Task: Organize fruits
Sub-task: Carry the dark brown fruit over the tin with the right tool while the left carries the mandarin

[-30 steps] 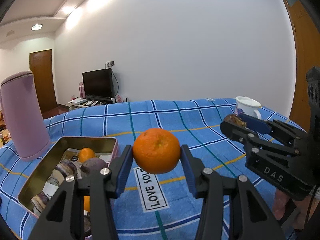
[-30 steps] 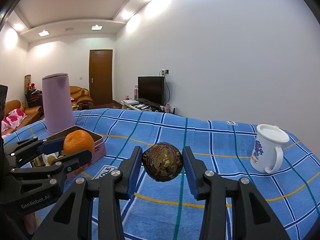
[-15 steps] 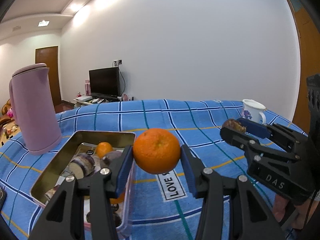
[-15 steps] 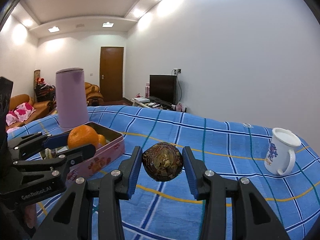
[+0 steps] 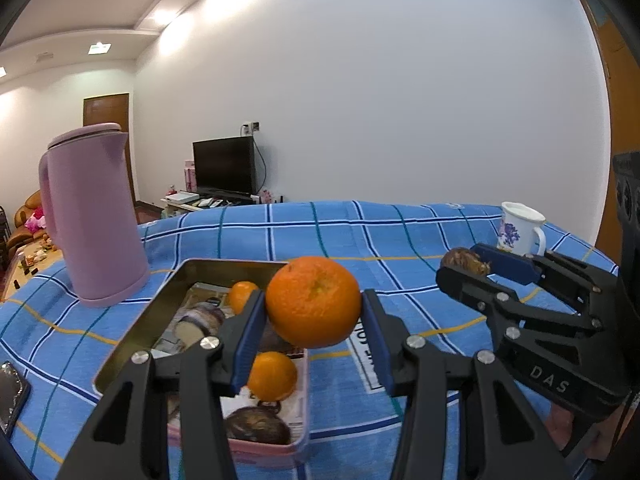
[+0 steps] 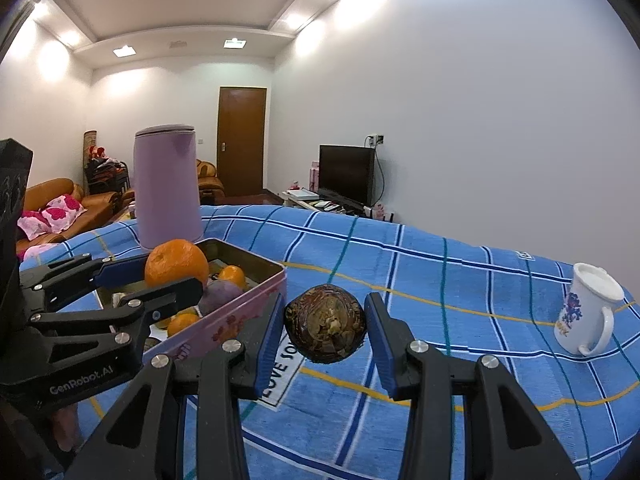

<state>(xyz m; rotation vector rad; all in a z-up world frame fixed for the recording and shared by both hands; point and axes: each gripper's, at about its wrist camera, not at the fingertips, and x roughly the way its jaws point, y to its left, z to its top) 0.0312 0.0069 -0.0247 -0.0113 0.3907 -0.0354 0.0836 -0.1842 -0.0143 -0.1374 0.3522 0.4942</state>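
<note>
My left gripper (image 5: 314, 316) is shut on a large orange (image 5: 313, 301) and holds it in the air over the right edge of the open pink tin (image 5: 132, 338). The tin holds two small oranges (image 5: 272, 376), a dark brown fruit (image 5: 256, 426) and a purple one (image 6: 220, 296). My right gripper (image 6: 325, 330) is shut on a dark brown wrinkled fruit (image 6: 325, 328), held above the blue checked cloth just right of the tin (image 6: 248, 312). The left gripper with its orange (image 6: 176, 264) also shows in the right wrist view.
A tall pink jug (image 5: 90, 216) stands behind the tin on the left. A white flowered mug (image 6: 588, 314) stands at the far right of the table. A phone (image 5: 10, 396) lies at the left edge. A "LOVE SOUL" label (image 6: 280, 368) is sewn on the cloth.
Both grippers have moved left toward the tin while holding their fruits. The tin and jug now sit nearer and more central in both views.
</note>
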